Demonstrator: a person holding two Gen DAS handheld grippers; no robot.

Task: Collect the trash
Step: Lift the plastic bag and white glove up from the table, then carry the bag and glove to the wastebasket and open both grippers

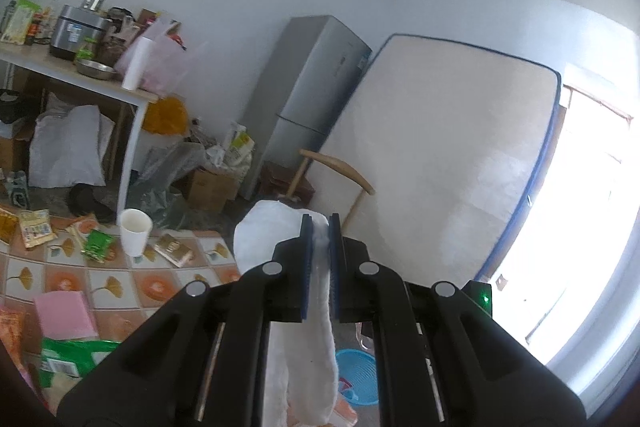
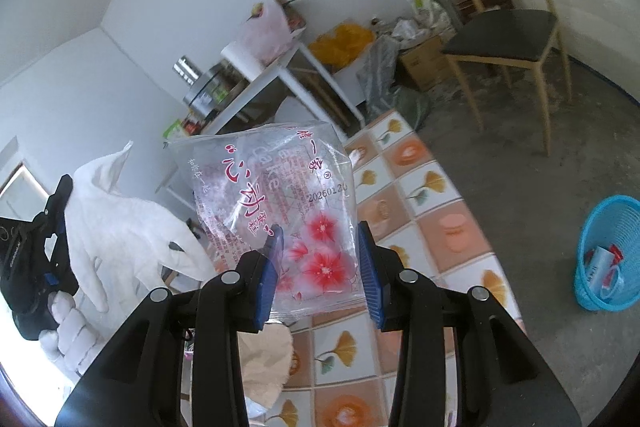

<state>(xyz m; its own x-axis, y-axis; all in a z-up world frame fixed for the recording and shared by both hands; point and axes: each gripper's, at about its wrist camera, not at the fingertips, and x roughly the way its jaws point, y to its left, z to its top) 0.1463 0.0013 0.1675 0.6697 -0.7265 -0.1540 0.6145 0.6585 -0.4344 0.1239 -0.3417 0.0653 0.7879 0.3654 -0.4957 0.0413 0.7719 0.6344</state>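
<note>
Pinching a white glove [image 1: 276, 227] between its blue pads, the left gripper [image 1: 320, 223] has its fingers nearly together, with the fabric bulging out past the tips and a strip of it hanging down between the finger bases. Beyond and to the left of those fingers, a white paper cup [image 1: 135, 231] stands upright on the flower-patterned tablecloth [image 1: 108, 287], with small snack packets lying flat around it, a green one [image 1: 96, 245] just left of the cup and a brown one [image 1: 173, 249] just right of it. A pink pad [image 1: 66, 315] lies nearer, left of the finger bases.

The right gripper [image 2: 320, 227] holds a clear plastic cake wrapper [image 2: 272, 195] printed with red flowers; its lower part sits between the two fingers, which stand apart around it, and the rest stands up past the tips. Far right of these fingers, on the bare floor, sits a blue basket [image 2: 608, 251] with some wrappers inside. A wooden chair [image 2: 508, 39] stands beyond it.
</note>
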